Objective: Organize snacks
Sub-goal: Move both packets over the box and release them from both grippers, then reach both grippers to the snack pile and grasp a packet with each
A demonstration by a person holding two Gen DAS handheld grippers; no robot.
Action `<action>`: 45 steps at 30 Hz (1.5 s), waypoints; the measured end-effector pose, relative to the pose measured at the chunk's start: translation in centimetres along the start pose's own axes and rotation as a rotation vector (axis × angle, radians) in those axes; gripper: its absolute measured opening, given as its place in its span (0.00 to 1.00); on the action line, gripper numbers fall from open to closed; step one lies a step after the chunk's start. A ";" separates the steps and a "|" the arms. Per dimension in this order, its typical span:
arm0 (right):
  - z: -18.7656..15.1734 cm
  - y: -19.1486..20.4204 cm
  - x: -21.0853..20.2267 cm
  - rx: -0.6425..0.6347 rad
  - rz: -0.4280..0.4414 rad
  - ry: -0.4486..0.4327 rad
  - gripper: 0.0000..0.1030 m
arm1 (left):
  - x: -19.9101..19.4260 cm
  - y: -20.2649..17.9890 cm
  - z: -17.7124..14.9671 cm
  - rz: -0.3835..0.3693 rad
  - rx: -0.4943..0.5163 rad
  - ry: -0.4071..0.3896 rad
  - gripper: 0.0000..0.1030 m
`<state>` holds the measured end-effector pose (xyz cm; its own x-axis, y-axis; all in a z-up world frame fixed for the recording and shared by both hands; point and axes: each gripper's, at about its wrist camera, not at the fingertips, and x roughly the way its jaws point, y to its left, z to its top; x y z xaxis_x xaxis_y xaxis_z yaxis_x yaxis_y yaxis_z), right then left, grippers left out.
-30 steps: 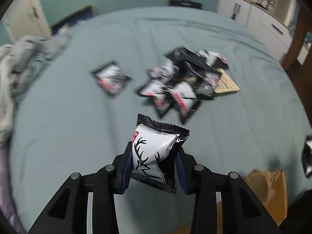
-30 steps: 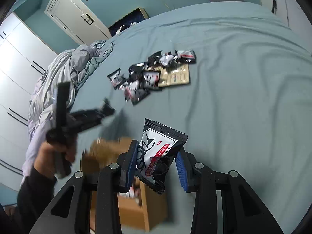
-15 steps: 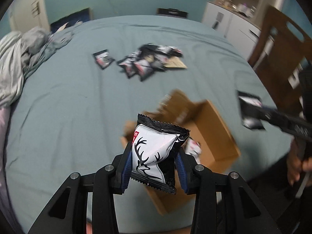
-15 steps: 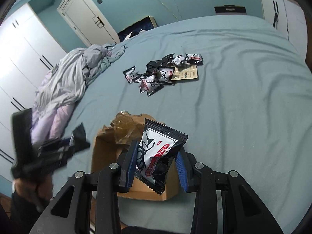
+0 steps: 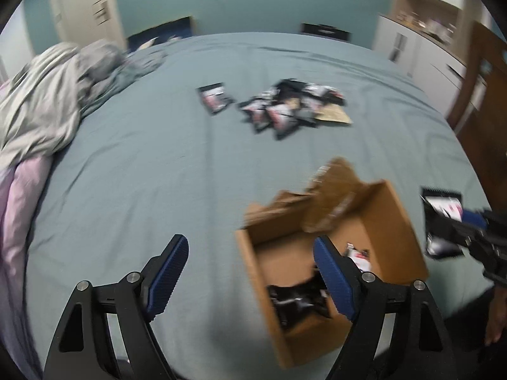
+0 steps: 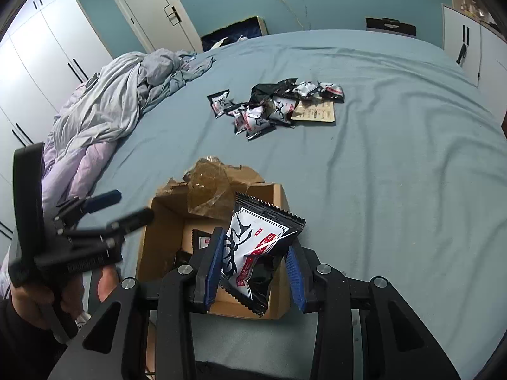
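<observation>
A brown cardboard box [image 5: 253, 253] [image 6: 149, 240] lies open on the blue bed with black-and-white snack packets [image 5: 301, 300] inside. My left gripper [image 5: 250, 272] is open and empty over the box's left edge. My right gripper [image 6: 253, 269] is shut on a black-and-white deer-print snack packet [image 6: 256, 250], held above the box. The right gripper also shows at the right of the left wrist view [image 5: 456, 228], and the left gripper at the left of the right wrist view [image 6: 117, 209]. A pile of snack packets [image 5: 285, 107] [image 6: 272, 107] lies farther up the bed.
A crumpled grey and pink duvet [image 5: 41, 107] [image 6: 104, 110] lies on the bed's left side. One packet [image 5: 215, 98] sits apart, left of the pile. A tan paper bag [image 6: 315, 114] lies under the pile. White cabinets [image 5: 412, 50] and a wooden chair [image 5: 481, 95] stand at right.
My left gripper has opened and its deer-print packet is gone from the jaws; a packet now lies in the box below. My right gripper has moved over the box with its packet.
</observation>
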<state>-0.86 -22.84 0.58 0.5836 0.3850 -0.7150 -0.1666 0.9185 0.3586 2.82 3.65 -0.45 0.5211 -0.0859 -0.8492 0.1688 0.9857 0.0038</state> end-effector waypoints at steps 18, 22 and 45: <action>0.2 -0.1 1.1 0.079 -0.021 -0.006 0.44 | 0.0 1.0 0.3 0.019 -0.039 -0.006 0.80; 0.1 0.3 0.8 0.066 -0.032 -0.016 0.45 | 0.2 1.1 0.3 0.013 -0.047 0.004 0.80; 0.6 -1.7 -0.3 0.117 -0.065 -0.061 0.46 | -0.1 1.1 1.0 -0.065 -0.074 0.001 0.80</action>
<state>-0.27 -24.53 0.52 0.6379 0.3159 -0.7024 -0.0353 0.9231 0.3831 3.74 4.58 0.18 0.5104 -0.1497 -0.8468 0.1398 0.9861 -0.0900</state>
